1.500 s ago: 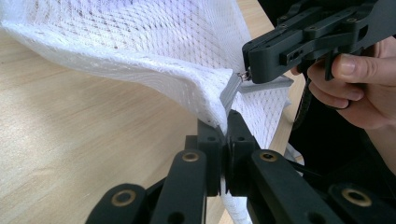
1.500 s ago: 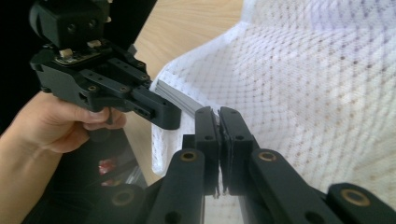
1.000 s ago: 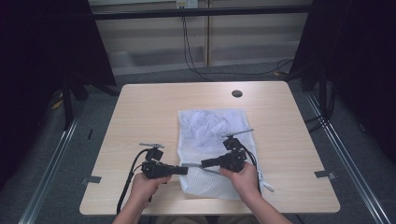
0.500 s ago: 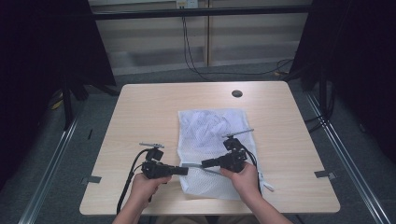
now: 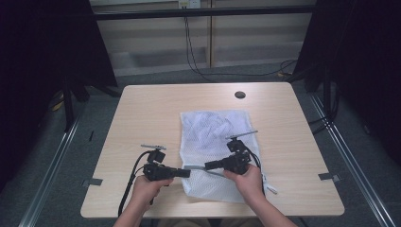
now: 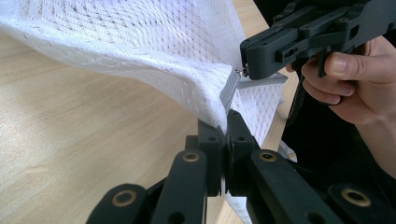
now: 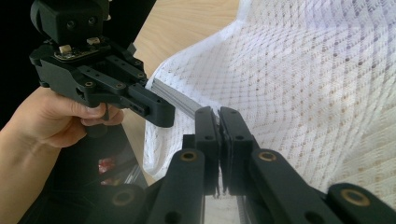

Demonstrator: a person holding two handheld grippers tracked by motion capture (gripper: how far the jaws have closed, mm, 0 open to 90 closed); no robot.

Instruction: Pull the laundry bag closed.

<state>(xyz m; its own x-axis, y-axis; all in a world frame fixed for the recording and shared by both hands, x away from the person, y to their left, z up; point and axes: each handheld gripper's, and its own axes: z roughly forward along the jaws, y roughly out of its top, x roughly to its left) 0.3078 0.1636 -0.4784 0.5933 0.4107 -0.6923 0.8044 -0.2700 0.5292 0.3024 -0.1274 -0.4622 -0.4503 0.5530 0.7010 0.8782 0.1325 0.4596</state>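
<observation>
Pale wooden rectangular tabletop [image 5: 156, 113], carrying a white mesh laundry bag with a grey zip band [image 5: 215, 142] that lies flat right of the tabletop's centre, its near end close to the tabletop's front edge. Inside the bag, toward the tabletop's far edge, a crumpled white fabric item shows faintly through the netting (what it is cannot be told).

The left tongs [image 6: 225, 122] are closed on the bag's edge at the end of the grey zip band [image 6: 227, 91]; the right tongs [image 7: 218, 122], just beside them, are closed on the same band, probably at the zip pull.

To open the bag well, judged from this: anchor with the left tongs, keep the band taut, and draw the right tongs straight along it, low over the tabletop, so the mesh does not bunch or snag.
</observation>
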